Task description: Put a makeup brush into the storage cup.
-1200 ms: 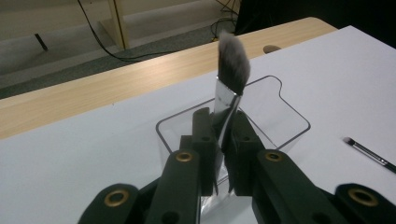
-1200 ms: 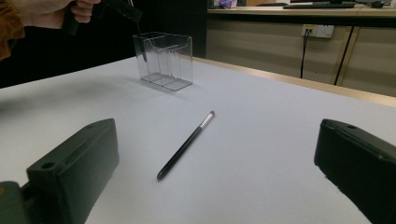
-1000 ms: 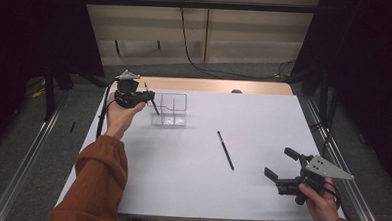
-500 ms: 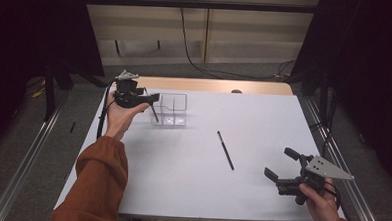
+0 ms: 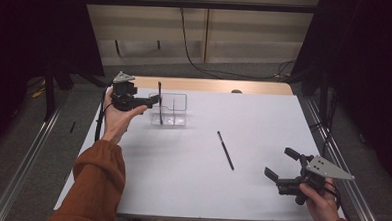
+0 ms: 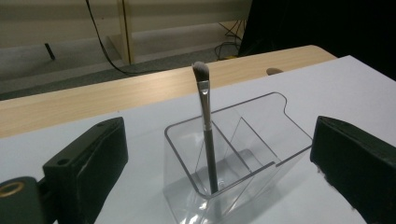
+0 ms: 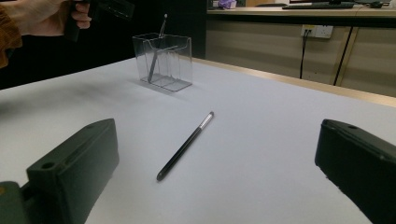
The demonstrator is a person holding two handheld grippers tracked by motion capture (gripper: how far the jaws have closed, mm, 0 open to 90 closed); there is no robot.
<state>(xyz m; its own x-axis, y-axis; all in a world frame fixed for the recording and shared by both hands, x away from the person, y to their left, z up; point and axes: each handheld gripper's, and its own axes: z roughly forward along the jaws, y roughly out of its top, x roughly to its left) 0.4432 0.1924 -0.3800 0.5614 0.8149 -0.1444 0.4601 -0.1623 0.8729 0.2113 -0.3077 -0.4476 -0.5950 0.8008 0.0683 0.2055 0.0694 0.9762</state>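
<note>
I see a clear, glossy plastic organizer [image 6: 243,154] standing near the far left corner of the matt white tabletop [image 5: 263,123]. The makeup brush [image 6: 208,135] inside it has a glossy dark handle, a shiny metal ferrule and soft bristles. The second brush [image 7: 185,145], lying mid-tabletop, looks smooth and black with a silvery band. A bare wood strip [image 5: 210,85] edges the far side. My gripper pads [image 7: 74,172] look matt black plastic.
</note>
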